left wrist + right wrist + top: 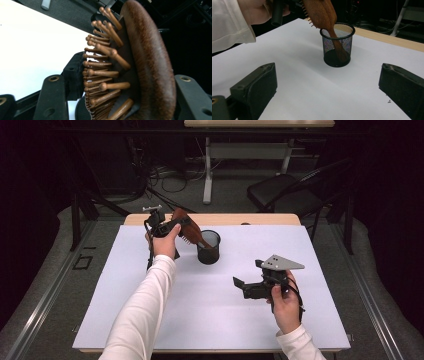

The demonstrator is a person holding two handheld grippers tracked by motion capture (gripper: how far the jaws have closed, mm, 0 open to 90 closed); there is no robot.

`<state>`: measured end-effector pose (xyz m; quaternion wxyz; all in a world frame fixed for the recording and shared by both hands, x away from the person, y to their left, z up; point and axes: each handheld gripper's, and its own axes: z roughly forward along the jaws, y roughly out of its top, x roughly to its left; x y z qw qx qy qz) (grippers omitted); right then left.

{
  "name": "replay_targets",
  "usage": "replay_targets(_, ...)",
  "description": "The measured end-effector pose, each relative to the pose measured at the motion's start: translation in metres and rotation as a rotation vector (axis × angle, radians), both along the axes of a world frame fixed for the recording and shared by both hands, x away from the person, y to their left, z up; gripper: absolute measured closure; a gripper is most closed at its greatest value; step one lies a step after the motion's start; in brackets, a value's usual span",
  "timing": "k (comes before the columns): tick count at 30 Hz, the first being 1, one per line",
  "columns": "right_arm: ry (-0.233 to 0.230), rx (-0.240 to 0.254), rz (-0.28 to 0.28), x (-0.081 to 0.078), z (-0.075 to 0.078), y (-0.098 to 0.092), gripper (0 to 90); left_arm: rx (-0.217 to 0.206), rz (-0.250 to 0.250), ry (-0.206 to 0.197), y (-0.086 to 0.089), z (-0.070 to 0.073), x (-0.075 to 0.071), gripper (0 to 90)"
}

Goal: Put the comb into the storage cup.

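- Nearest the high camera, the right gripper (243, 287) sat low over the white tabletop (215, 320), well apart from the cup, held in the person's right hand (285, 307); its fingers (254, 86) stood wide apart with nothing between them.
- Left gripper (175, 226) was raised at the far left of the tabletop, beside the cup.
- Left fingers (53, 97) flanked the head of the wooden hairbrush (140, 67), slightly parted; whether the pads pressed on it could not be told.
- Hairbrush handle stood tilted inside the black mesh cup (337, 46), its tip near the bottom, head leaning out over the rim.
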<state>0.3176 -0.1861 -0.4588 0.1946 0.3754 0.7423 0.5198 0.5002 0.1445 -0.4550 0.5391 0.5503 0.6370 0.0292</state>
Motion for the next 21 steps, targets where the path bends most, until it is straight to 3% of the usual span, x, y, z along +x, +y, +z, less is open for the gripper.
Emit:
replay_targets(10, 0.005, 0.002, 0.000, 0.0002, -0.0005, 0.0003, 1.9, -0.007, 0.026, -0.039, 0.0023, 0.0017, -0.0001, 32.8)
replay_targets(21, 0.004, 0.001, 0.000, 0.0004, -0.0009, 0.0006, 2.2, 0.005, 0.042, -0.047, 0.0064, 0.0036, -0.0007, 29.3)
